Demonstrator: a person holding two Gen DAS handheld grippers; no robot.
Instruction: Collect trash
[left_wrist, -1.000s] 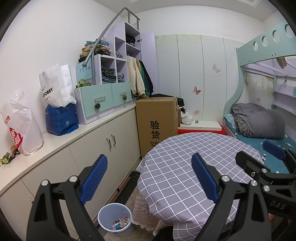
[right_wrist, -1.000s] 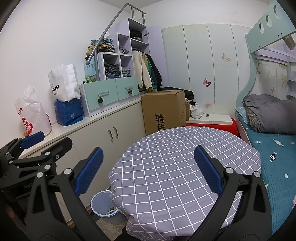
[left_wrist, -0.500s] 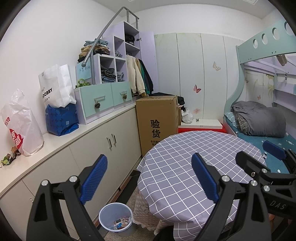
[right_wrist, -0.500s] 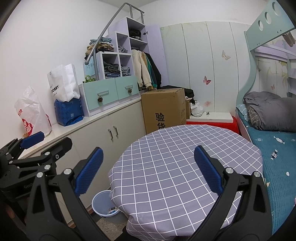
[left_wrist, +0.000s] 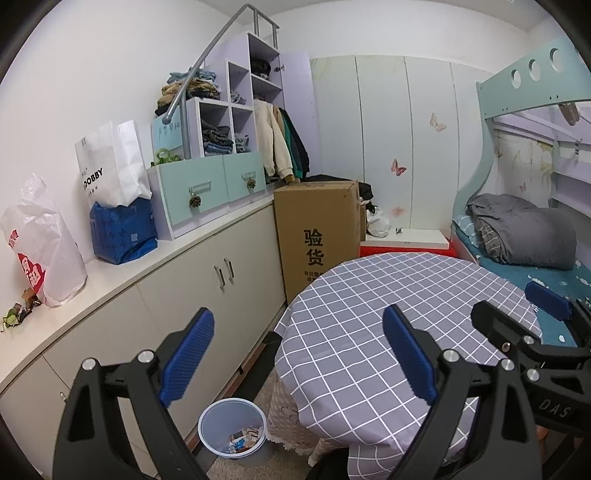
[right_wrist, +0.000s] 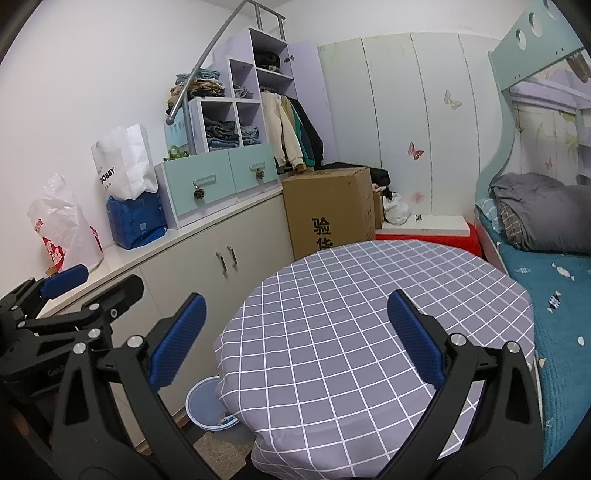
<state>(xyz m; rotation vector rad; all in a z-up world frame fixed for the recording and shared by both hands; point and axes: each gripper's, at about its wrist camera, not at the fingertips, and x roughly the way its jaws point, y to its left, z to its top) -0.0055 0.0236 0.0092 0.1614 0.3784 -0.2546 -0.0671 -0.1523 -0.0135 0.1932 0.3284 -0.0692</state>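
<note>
Both the left gripper and right gripper hang spread wide and empty above the bare checked table, so collecting looks finished or unstarted; the waste bin, lower centre, holds scraps, and any next reach needs a target found first.

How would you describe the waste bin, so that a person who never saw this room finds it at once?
Start at the round table with the grey checked cloth, then look down to the floor on the side of the long white cabinets. There stands the waste bin, pale blue, round and open, with scraps of litter inside, the only container on the floor there.
</note>
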